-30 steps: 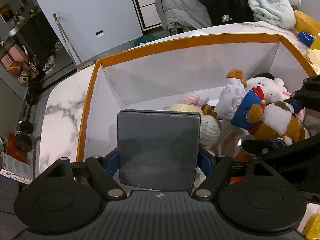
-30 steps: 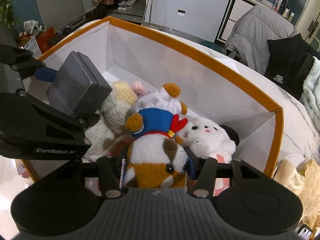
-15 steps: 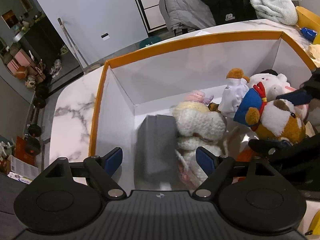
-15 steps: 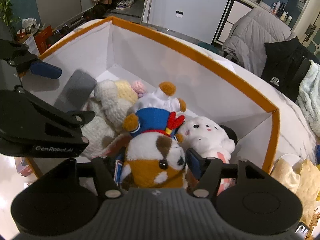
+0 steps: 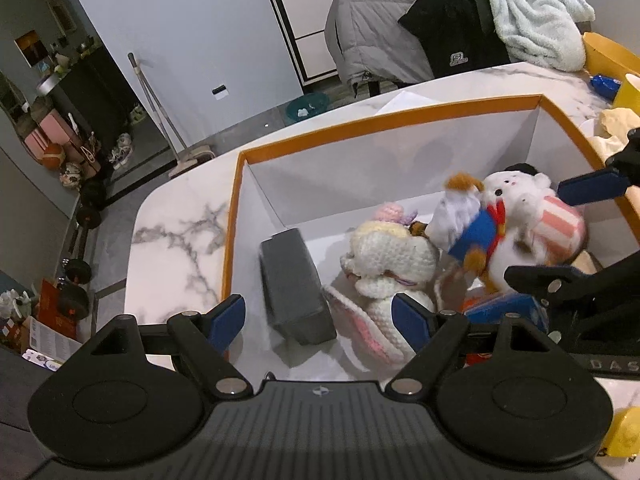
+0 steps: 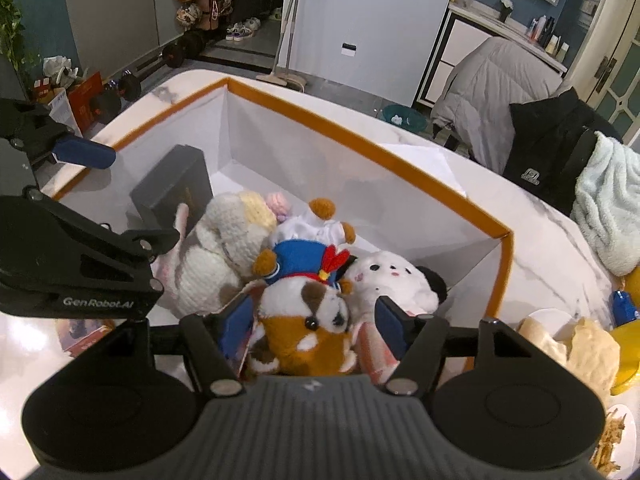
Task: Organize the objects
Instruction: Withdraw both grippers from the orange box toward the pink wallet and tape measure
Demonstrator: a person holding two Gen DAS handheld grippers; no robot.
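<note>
Inside the box (image 5: 236, 216), the grey case (image 5: 294, 286) lies by the left wall, clear of the left gripper (image 5: 320, 316), released. The right gripper (image 6: 312, 322) (jaws just widening) flanks the plush dog (image 6: 308, 328), apparently let go, packed tight.

grey puffer jacket (image 5: 376, 28), broom (image 6: 286, 36), dumbbells (image 5: 76, 280)

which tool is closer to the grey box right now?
Left. The left tool hangs open just above the grey box in the bin's left corner; the right tool straddles the brown plush on the opposite side.
</note>
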